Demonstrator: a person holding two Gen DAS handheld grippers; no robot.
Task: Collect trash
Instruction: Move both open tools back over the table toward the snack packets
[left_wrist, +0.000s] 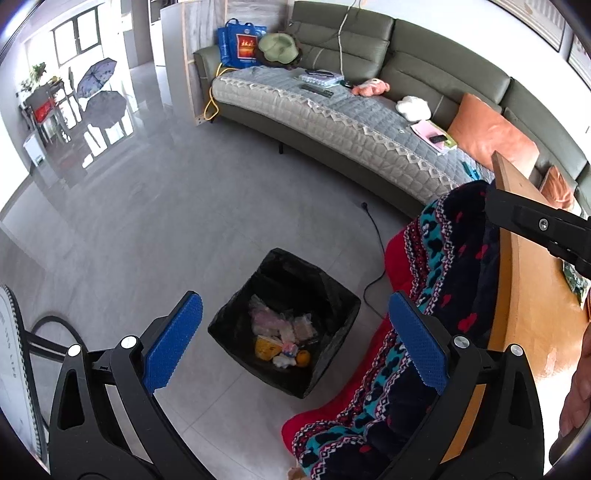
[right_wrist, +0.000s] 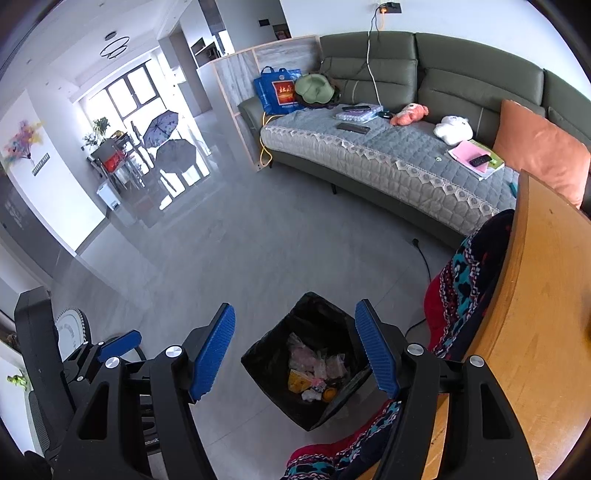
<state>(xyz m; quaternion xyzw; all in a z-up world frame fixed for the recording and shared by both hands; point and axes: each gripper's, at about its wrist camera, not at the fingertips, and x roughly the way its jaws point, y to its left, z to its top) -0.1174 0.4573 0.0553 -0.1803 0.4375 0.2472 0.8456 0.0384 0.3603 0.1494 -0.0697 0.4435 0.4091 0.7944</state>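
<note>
A bin lined with a black bag (left_wrist: 332, 295) stands on the grey floor beside the table; it also shows in the right wrist view (right_wrist: 273, 350). Several pieces of trash (left_wrist: 284, 332) lie in it: clear wrappers, a yellow packet, an orange item (right_wrist: 314, 373). My left gripper (left_wrist: 295, 339) is open and empty, held above the bin. My right gripper (right_wrist: 295, 354) is open and empty, also above the bin. The right gripper's black body (left_wrist: 539, 225) shows at the right of the left wrist view. The left gripper's blue pad (right_wrist: 122, 343) shows at the lower left of the right wrist view.
A wooden table (right_wrist: 535, 314) with a patterned red and blue blanket (left_wrist: 436, 288) hanging over its edge stands right of the bin. A green sofa (right_wrist: 388, 155) with toys, remotes and an orange cushion (right_wrist: 543, 147) lies beyond. A black cable (left_wrist: 376, 236) runs across the floor.
</note>
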